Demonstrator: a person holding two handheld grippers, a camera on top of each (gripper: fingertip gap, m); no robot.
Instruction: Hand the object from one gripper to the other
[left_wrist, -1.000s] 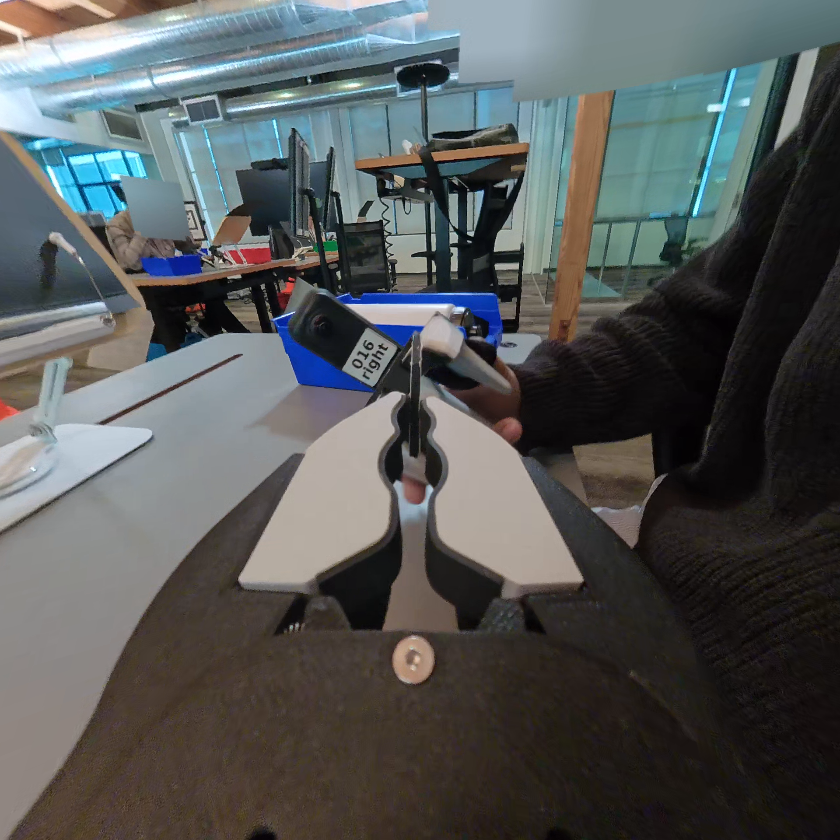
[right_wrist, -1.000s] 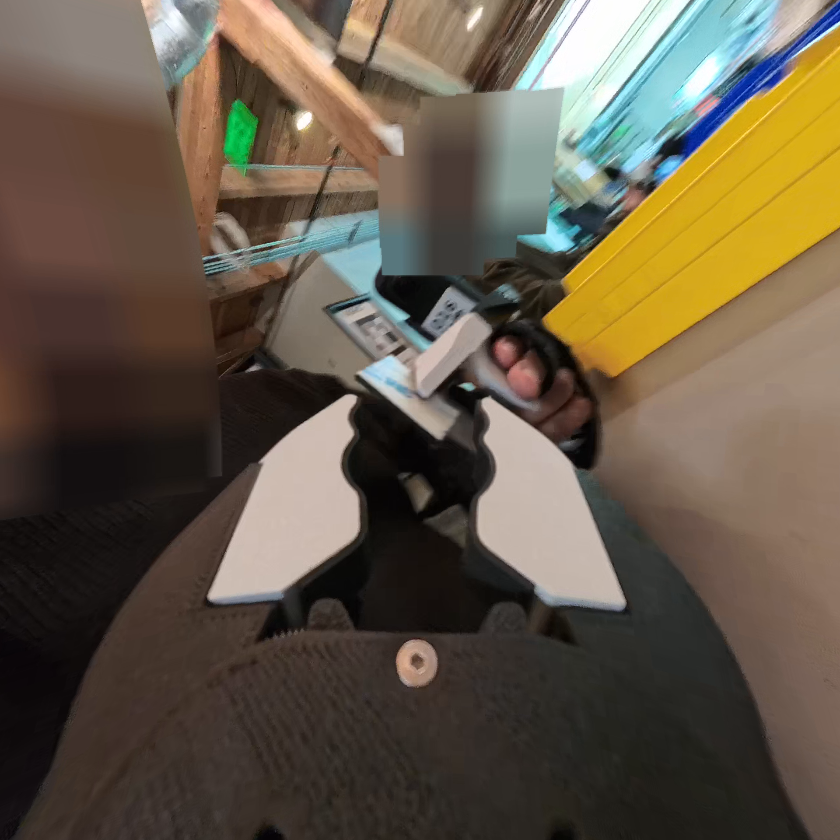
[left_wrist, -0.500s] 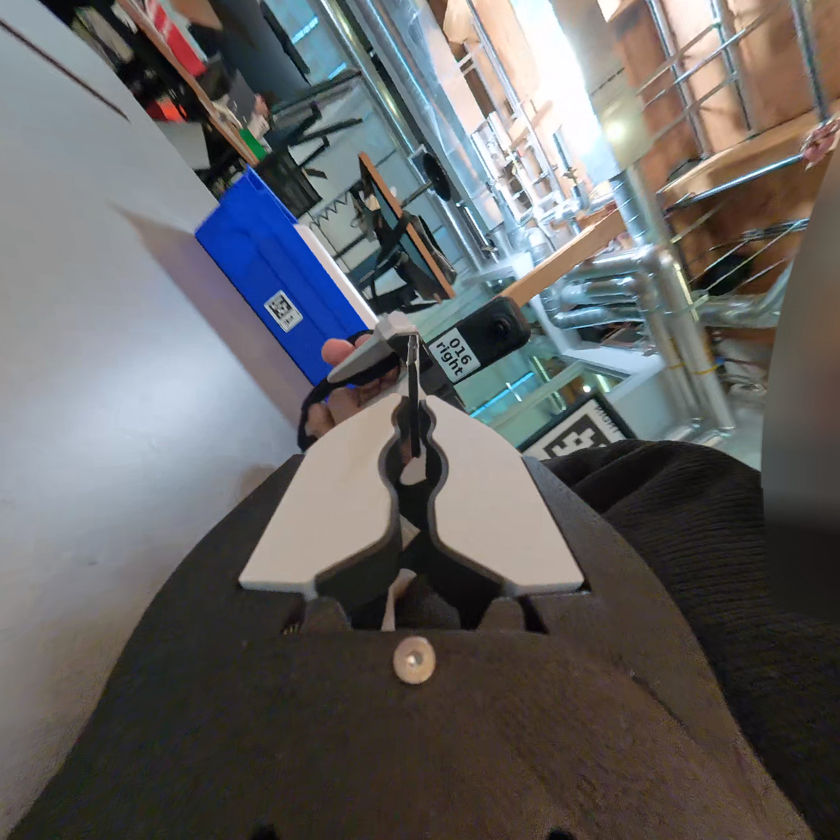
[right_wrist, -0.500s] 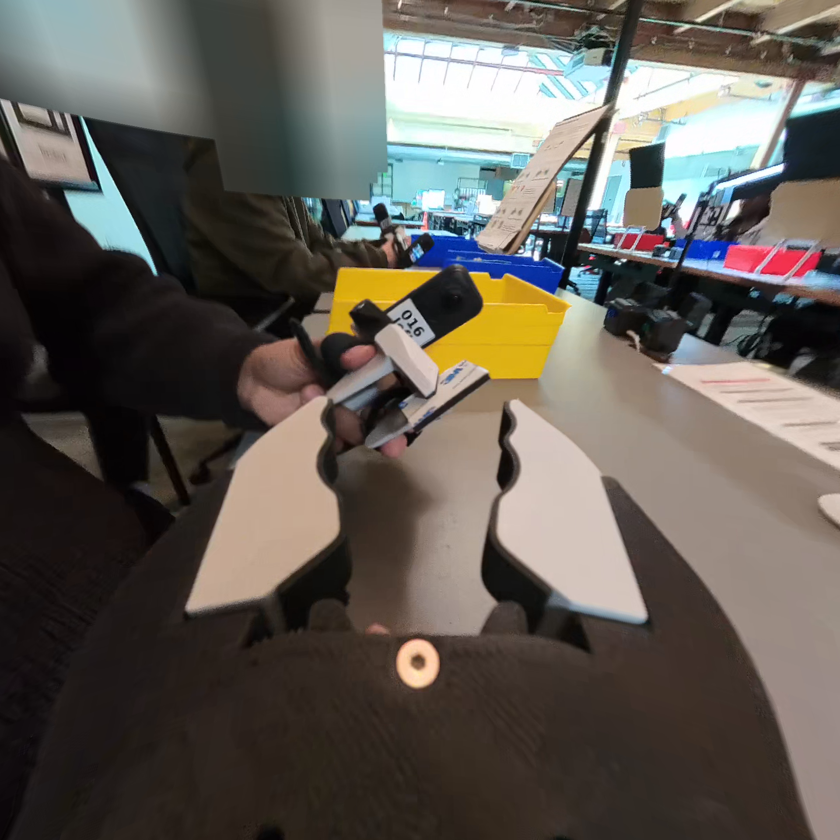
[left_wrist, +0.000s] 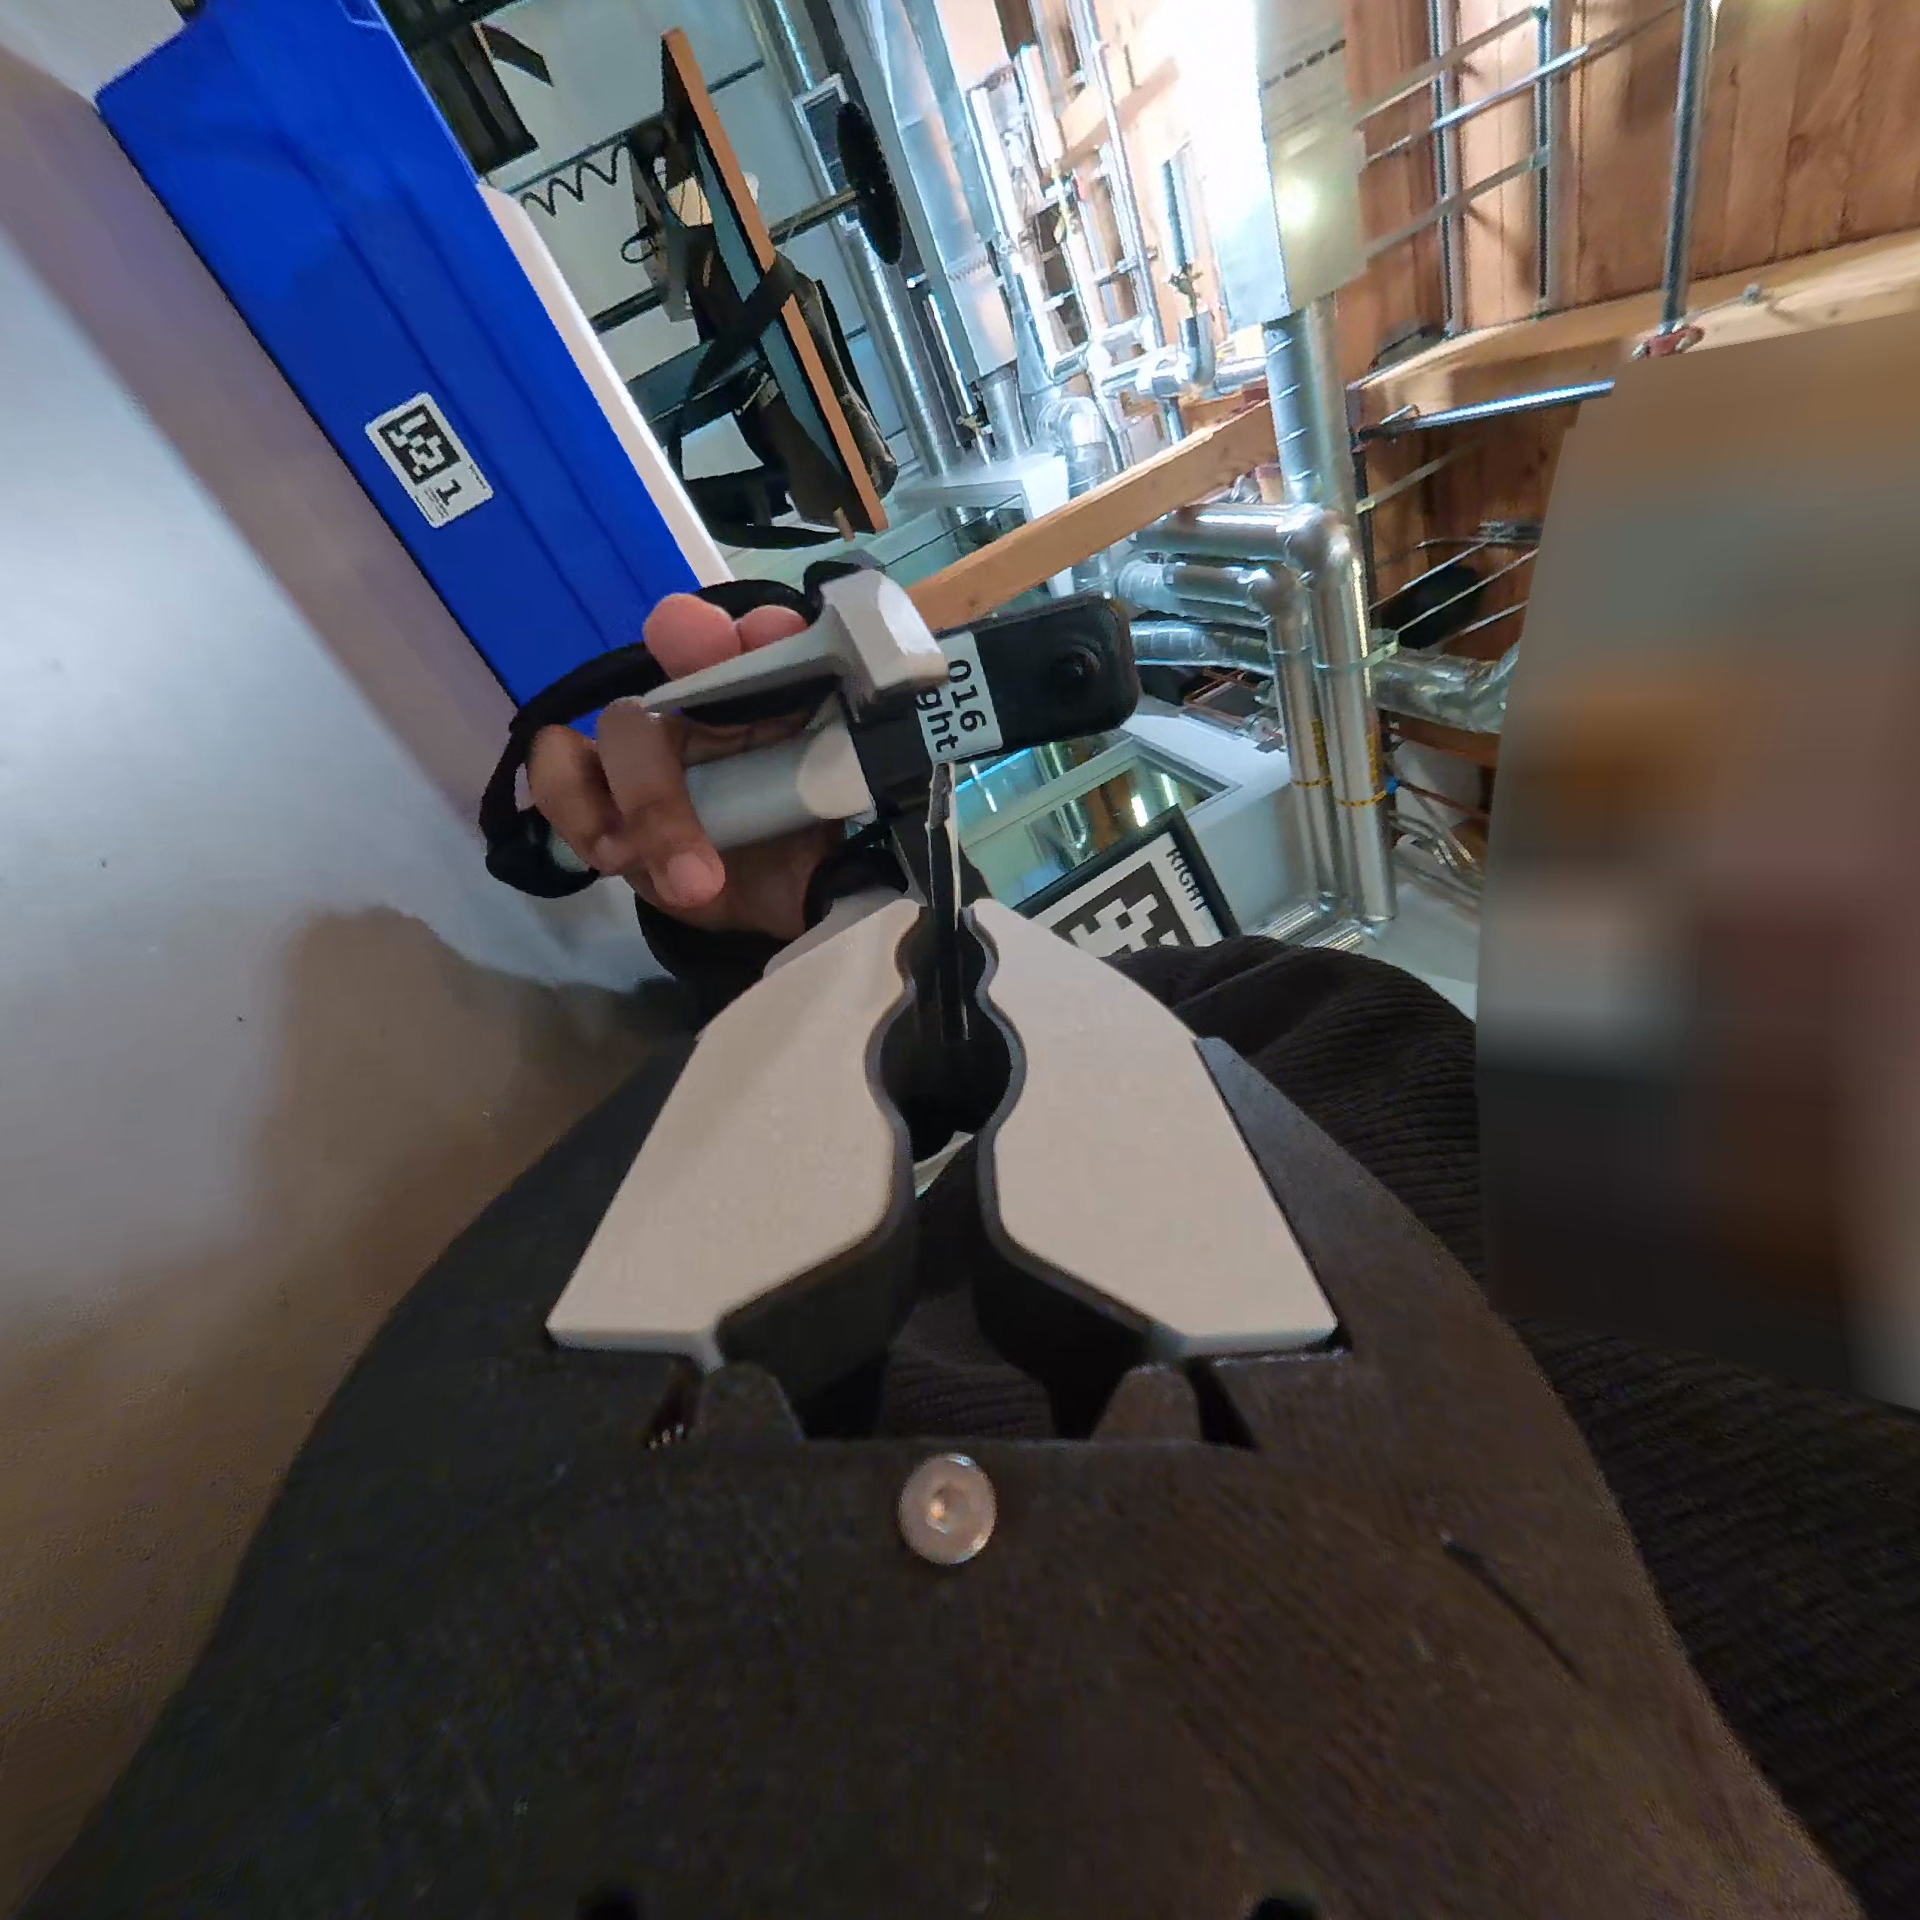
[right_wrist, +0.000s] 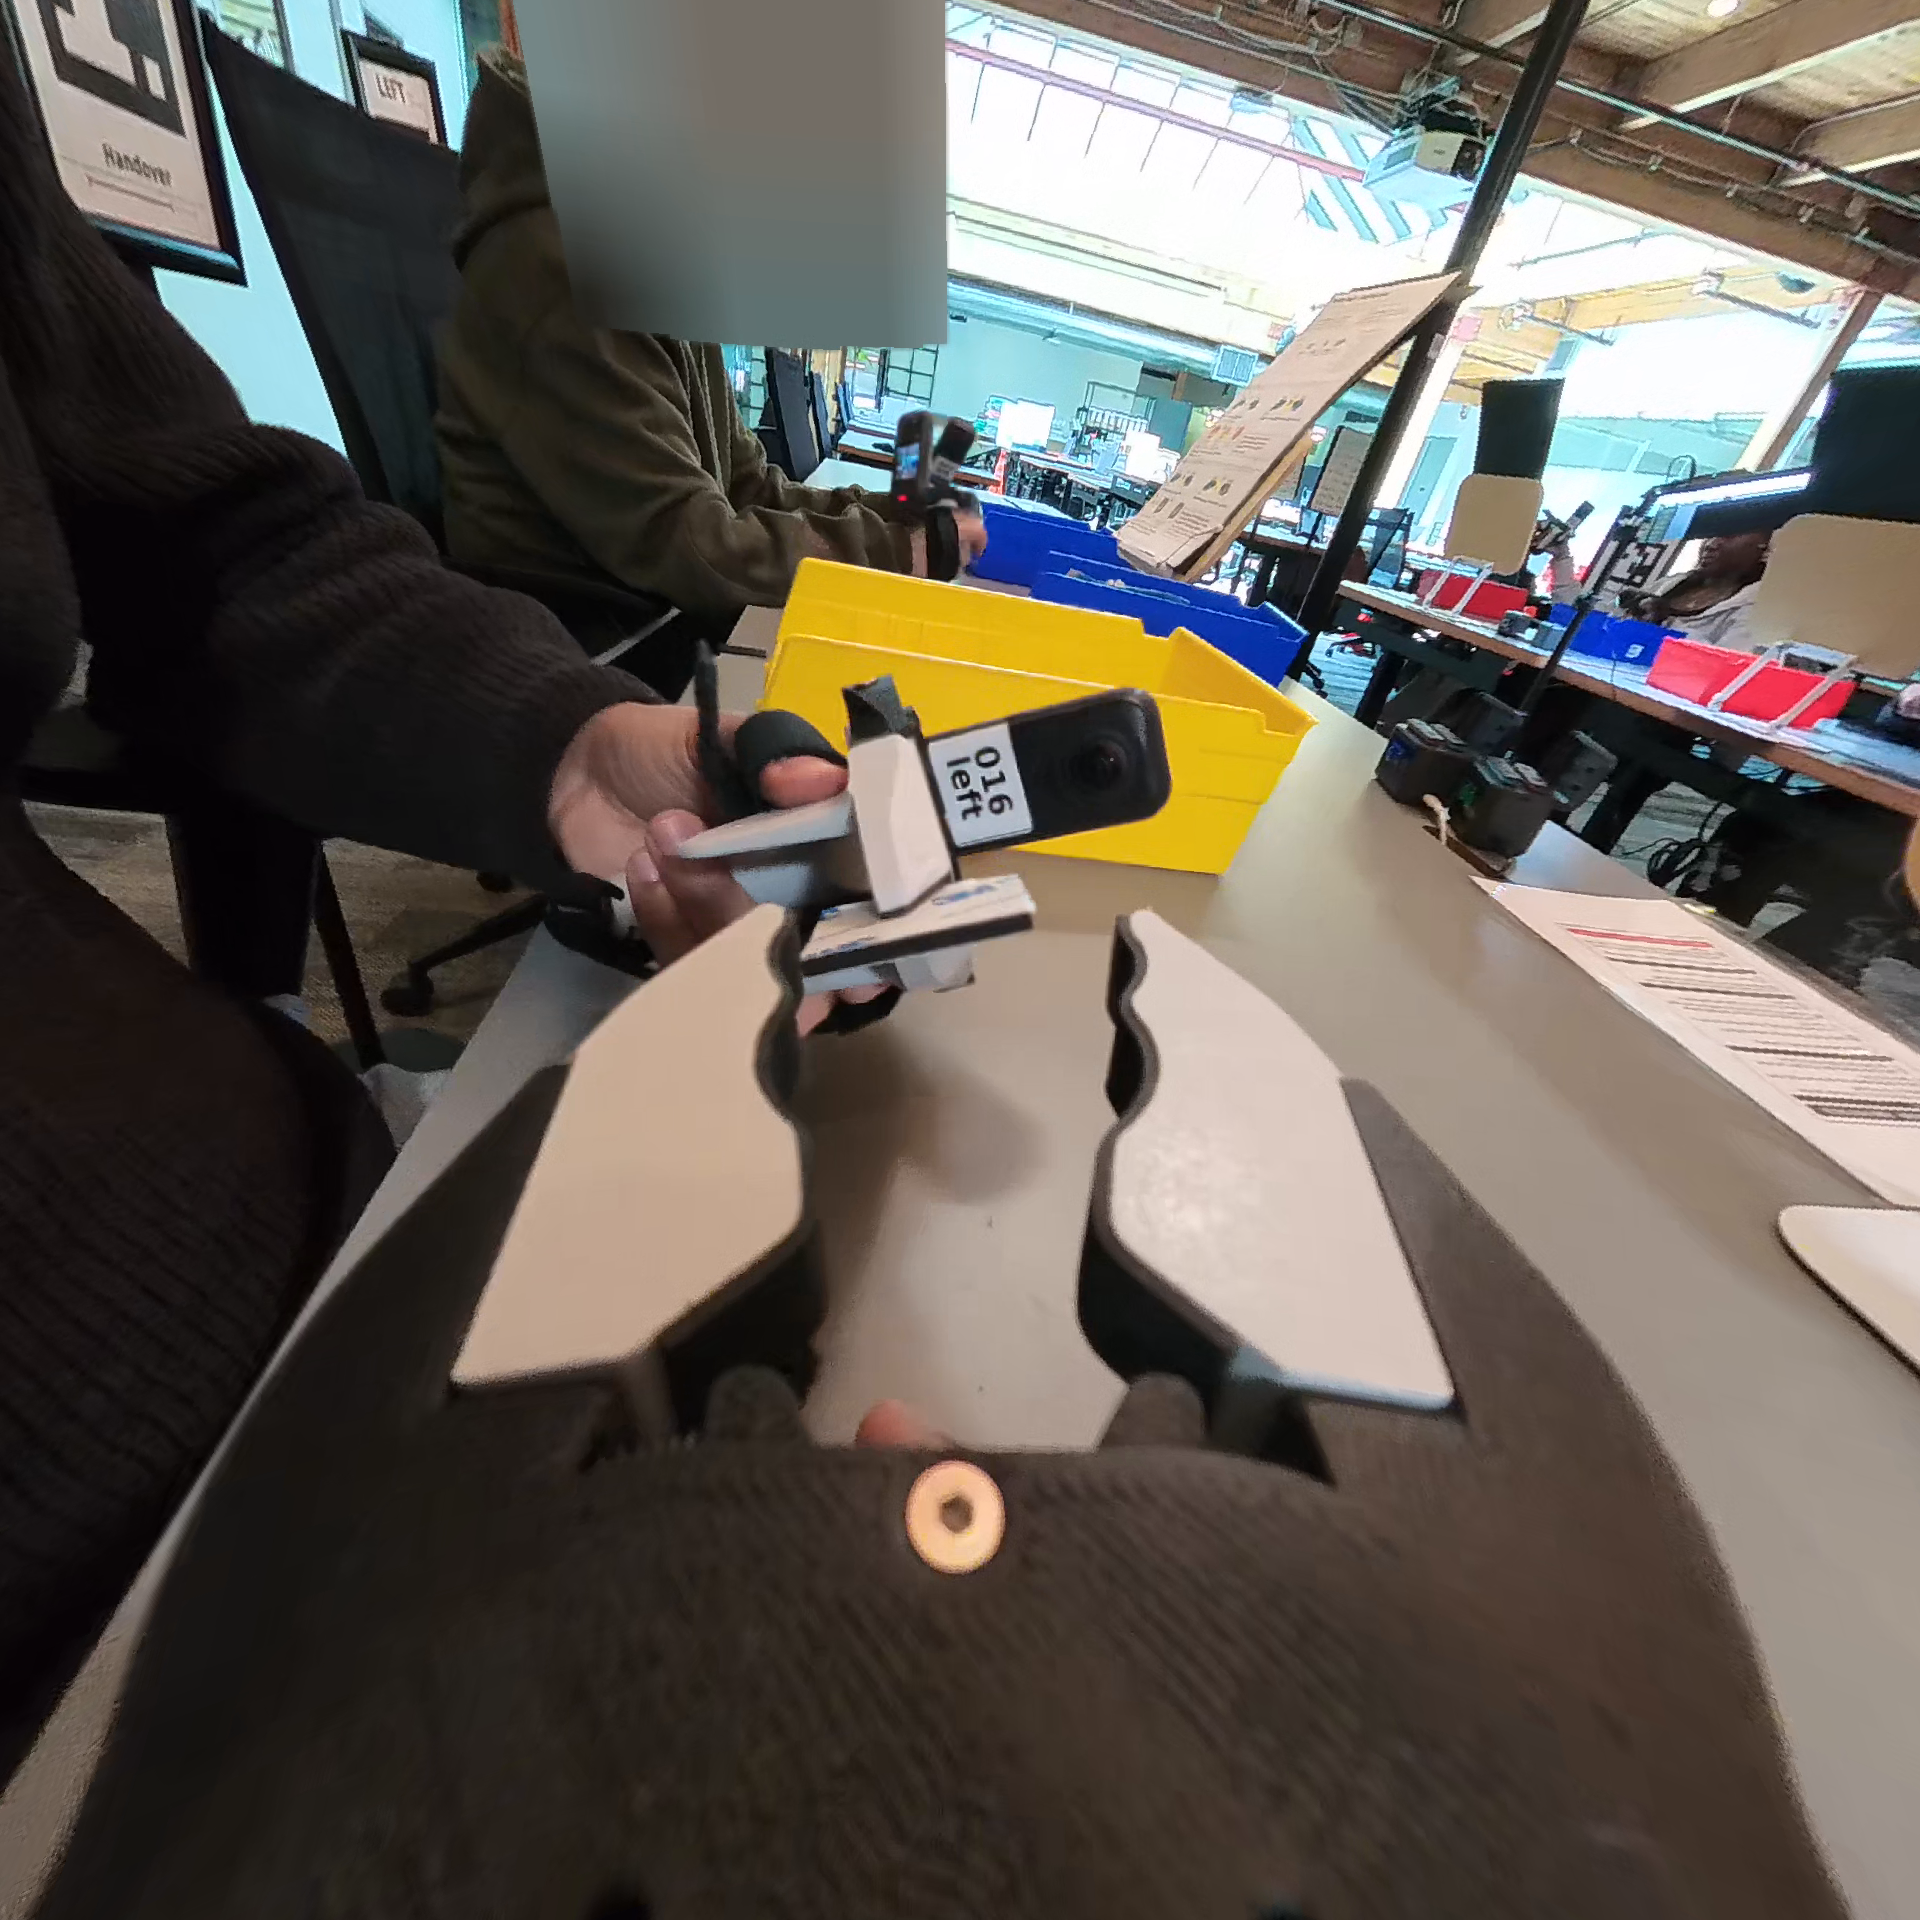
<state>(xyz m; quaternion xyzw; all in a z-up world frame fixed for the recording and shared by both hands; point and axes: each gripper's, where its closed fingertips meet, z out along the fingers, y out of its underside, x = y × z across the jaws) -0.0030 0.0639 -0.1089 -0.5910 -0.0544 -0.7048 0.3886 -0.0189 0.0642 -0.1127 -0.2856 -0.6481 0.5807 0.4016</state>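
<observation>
**Left wrist view: flat card pinched edge-on, right gripper apart and open**

The left wrist view shows the left gripper (left_wrist: 943, 971) with its two grey fingers (left_wrist: 790, 1132) drawn almost together on a thin, dark, flat card (left_wrist: 943, 935). Only the card's narrow edge shows here, running up out of the tips, so its face and full outline cannot be made out; its lower end is lost in the dark hollow between the fingers. Ahead of the tips and a little to their left, a hand (left_wrist: 644, 800) holds the right gripper (left_wrist: 800, 727), whose own finger gap is not visible from this angle. A blue bin (left_wrist: 395, 343) stands on the grey table (left_wrist: 156, 727) farther left; its top is cut off by the frame.

In the right wrist view the right gripper (right_wrist: 951, 961) has its fingers (right_wrist: 665, 1174) spread wide with nothing between them. Just ahead of its left fingertip, the left gripper (right_wrist: 904, 935) holds the card (right_wrist: 914, 930), seen as a flat slab with a pale upper face and dark edge; the print on it is too small to tell. The card's near end sits behind the right gripper's left fingertip, partly covered. The holding hand (right_wrist: 644, 800) is half hidden by the tool. A yellow bin (right_wrist: 1018, 686) lies beyond on the table (right_wrist: 1351, 987), and a printed sheet (right_wrist: 1714, 1029) to the right runs off the frame.
</observation>
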